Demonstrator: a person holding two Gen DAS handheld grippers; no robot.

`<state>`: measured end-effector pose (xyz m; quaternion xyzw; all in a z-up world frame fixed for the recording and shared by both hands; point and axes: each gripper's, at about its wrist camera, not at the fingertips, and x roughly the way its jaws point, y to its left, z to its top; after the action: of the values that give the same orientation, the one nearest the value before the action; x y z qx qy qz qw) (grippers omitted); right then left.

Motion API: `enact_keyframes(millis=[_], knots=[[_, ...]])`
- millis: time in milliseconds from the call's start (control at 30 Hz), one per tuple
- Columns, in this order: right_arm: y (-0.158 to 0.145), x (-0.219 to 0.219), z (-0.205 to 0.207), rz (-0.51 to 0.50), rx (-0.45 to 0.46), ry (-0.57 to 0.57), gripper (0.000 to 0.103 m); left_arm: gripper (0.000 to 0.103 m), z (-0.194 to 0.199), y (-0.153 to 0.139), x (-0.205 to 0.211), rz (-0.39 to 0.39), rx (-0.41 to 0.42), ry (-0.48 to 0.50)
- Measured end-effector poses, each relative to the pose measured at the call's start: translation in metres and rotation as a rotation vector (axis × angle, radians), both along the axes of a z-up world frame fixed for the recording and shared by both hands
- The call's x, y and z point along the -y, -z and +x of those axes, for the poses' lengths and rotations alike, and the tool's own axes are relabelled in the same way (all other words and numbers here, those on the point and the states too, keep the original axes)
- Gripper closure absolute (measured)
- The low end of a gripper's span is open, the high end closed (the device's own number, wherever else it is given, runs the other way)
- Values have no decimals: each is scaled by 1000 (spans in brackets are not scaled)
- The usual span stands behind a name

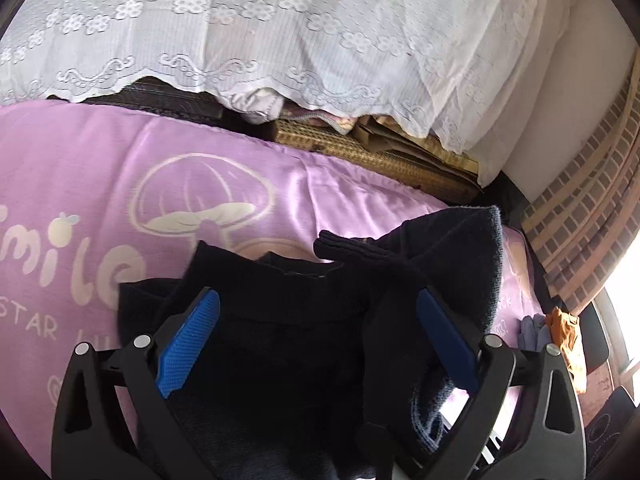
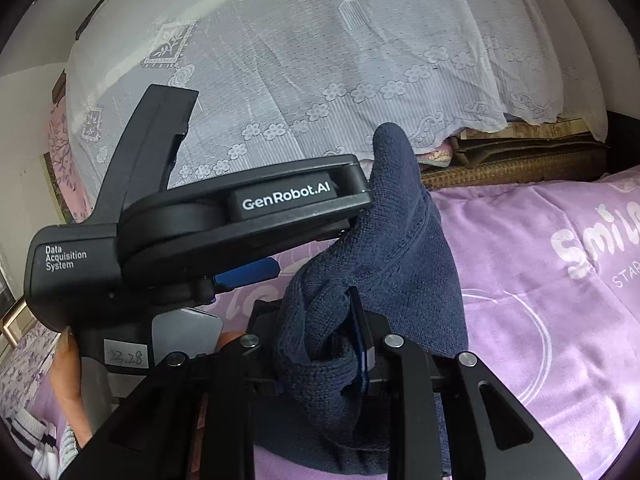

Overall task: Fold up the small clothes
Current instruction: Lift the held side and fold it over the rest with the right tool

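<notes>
A dark navy knitted garment (image 1: 304, 344) lies bunched on the purple blanket (image 1: 100, 184). My left gripper (image 1: 316, 320) is open, its blue pads (image 1: 188, 344) spread wide on either side of the garment, just above it. My right gripper (image 2: 340, 332) is shut on a fold of the same navy garment (image 2: 384, 240) and holds it lifted, so the cloth stands up in front of the camera. The left gripper's black body (image 2: 248, 208) shows close on the left in the right wrist view.
A white lace cover (image 1: 280, 24) drapes over stacked things behind the blanket, with woven mats (image 1: 360, 148) under it. A brick-pattern wall (image 1: 588, 216) is at the right. An orange cloth (image 1: 564, 336) and a pale purple cloth (image 1: 532, 330) lie at the blanket's right edge. Striped white cloth (image 2: 28, 436) lies at lower left.
</notes>
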<state>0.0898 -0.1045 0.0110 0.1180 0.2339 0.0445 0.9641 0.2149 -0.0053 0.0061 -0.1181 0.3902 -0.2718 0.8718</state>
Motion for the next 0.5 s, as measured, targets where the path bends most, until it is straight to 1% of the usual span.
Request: enact_keyframes(millis=[200,367,500], knots=[[0,-30,11,-23,-15,-51,77,7,3,4,-38,-23,-18,-80],[6,-59,20,-34,-47,-104,77,7,-1,9,-65,18,-9,-159],[14,-76,24,-53,-66,-135,76,7,-1,20,-88,6,-50,-202]])
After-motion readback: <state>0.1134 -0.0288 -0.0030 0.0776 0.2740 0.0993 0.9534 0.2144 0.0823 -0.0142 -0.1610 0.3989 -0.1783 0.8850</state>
